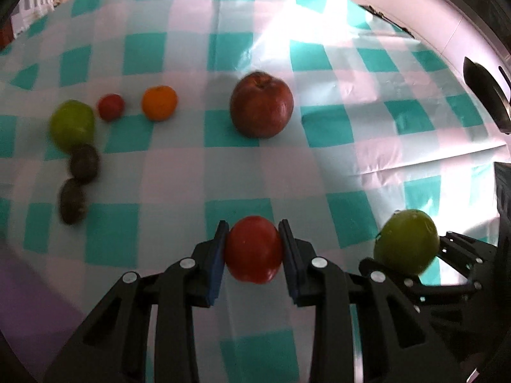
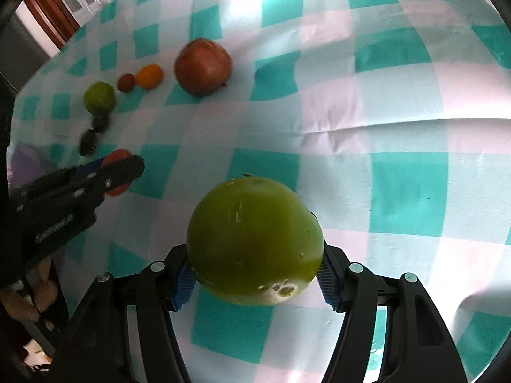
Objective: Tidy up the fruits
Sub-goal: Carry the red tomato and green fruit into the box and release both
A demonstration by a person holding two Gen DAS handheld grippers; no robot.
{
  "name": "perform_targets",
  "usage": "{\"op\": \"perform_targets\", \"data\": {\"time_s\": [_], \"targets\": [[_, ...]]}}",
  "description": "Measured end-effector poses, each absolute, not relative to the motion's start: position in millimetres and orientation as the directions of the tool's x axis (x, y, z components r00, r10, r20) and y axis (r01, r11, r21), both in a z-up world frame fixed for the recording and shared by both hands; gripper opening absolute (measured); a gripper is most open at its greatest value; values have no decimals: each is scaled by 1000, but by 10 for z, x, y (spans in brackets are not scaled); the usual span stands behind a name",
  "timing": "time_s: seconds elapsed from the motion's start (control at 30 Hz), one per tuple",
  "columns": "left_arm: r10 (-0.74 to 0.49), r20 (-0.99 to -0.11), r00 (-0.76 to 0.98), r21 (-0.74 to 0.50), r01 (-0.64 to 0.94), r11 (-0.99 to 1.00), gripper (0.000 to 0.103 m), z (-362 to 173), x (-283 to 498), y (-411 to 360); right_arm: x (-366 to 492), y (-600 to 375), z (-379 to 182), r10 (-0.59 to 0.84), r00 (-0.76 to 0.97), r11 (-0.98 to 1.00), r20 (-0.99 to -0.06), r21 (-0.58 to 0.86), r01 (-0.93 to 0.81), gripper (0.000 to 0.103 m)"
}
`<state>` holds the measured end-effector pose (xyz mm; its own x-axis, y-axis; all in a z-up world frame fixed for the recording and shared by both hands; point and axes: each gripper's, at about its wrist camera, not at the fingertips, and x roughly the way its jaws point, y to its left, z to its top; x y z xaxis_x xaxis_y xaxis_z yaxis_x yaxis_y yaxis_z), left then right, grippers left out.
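My left gripper (image 1: 254,239) is shut on a red tomato (image 1: 254,250) and holds it above the checked tablecloth; both also show in the right wrist view (image 2: 119,172). My right gripper (image 2: 254,274) is shut on a large green fruit (image 2: 255,239), which also shows at the lower right of the left wrist view (image 1: 405,241). On the cloth lie a big red apple (image 1: 261,104), an orange (image 1: 159,102), a small red fruit (image 1: 110,106), a green apple (image 1: 72,125) and two dark kiwis (image 1: 83,162) (image 1: 72,201).
The teal, pink and white checked tablecloth (image 1: 198,172) covers the table. A dark pan-like object (image 1: 485,95) sits past the right edge. A purple patch (image 2: 24,162) lies at the left edge. A wooden door (image 2: 51,12) stands beyond the far left.
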<state>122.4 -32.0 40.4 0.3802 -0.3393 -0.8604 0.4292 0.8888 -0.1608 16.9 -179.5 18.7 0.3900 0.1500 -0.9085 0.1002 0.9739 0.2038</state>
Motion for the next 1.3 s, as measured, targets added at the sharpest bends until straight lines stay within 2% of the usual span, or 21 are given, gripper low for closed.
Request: {"op": "perform_targets", "data": {"time_s": [0.13,0.3,0.5,0.63,0.8,1.07,1.3], "targets": [[-314,-840,443,-152,363,919,32,732,741,-257,217,-1835,270,254,381,948,-889,307,84,62],[-273,-840,469,-163,262,951,32,888,472,-45,193,-1797,539,299,389,944,-871,329,11,62],[-235,-823,517,-163,183,970,32,1218,194,106,198,-1611,1034,329,423,944,-844,304,-127,62],[-212,-777,593,-118,194,974,32,1662,-68,129,110,-1490,1533,353,477,934,-805,275,-228,62],[-217,-717,662,-128,181,975,32,2176,-450,233,-174,-1421,2041,405,511,906,-758,259,-334,62],[-176,-665,726,-107,140,984,32,2629,-990,457,-665,-1404,2657,425,563,879,-709,173,-445,62],[-142,-618,773,-78,120,990,32,2885,-1390,568,-977,-1562,3156,453,626,870,-634,162,-466,62]]}}
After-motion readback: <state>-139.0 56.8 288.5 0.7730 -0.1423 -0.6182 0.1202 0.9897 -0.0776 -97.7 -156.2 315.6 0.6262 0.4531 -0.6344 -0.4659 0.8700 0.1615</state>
